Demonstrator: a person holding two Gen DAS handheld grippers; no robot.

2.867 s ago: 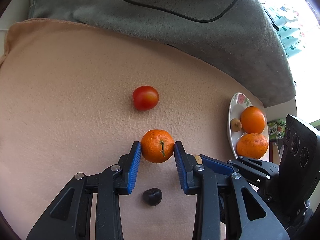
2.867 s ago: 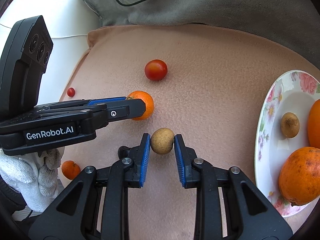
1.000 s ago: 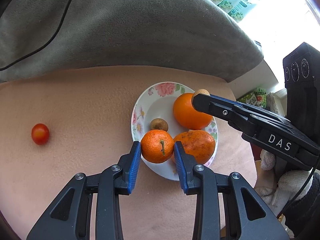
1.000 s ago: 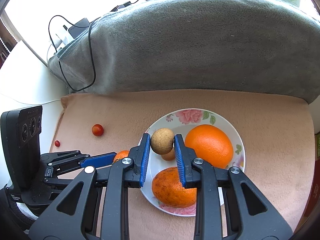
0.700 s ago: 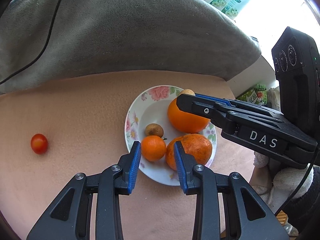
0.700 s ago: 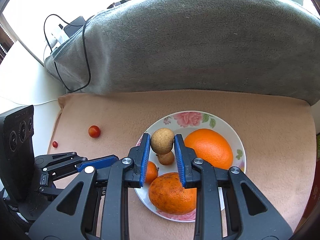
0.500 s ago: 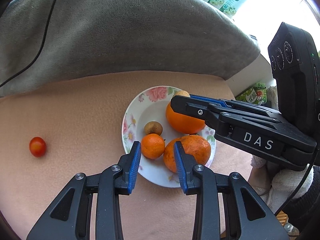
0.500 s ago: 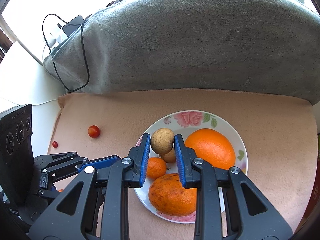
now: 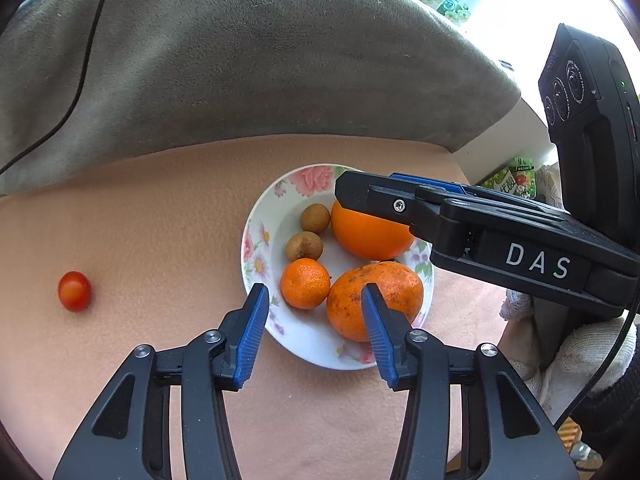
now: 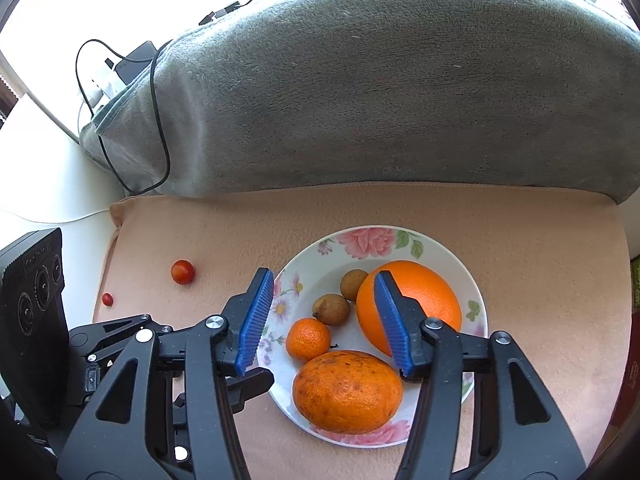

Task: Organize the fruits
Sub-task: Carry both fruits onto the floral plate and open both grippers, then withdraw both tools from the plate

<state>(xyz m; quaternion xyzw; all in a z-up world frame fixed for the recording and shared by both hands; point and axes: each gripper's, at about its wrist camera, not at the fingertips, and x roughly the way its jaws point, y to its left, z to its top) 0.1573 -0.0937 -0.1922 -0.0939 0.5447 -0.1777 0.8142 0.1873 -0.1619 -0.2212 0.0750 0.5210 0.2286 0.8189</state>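
A floral white plate (image 9: 256, 236) (image 10: 448, 252) on the beige mat holds a small mandarin (image 9: 305, 283) (image 10: 308, 339), two brown longans (image 9: 315, 218) (image 9: 304, 246) (image 10: 353, 283) (image 10: 331, 309), a smooth orange (image 9: 370, 232) (image 10: 416, 300) and a speckled orange (image 9: 384, 288) (image 10: 346, 391). My left gripper (image 9: 314, 304) is open and empty above the plate's near edge. My right gripper (image 10: 324, 292) is open and empty above the plate. A red tomato (image 9: 74, 291) (image 10: 183, 271) lies on the mat to the left.
A grey blanket (image 9: 240, 60) (image 10: 380, 88) with a black cable bounds the mat's far side. A tiny red fruit (image 10: 107, 299) lies near the mat's left edge. Green packets (image 9: 516, 176) stand off the right edge. The right gripper's body (image 9: 500, 236) hangs over the plate's right side.
The left gripper let the mandarin go onto the plate earlier and has opened wider. The right gripper has opened and dropped its longan onto the plate beside the other longan.
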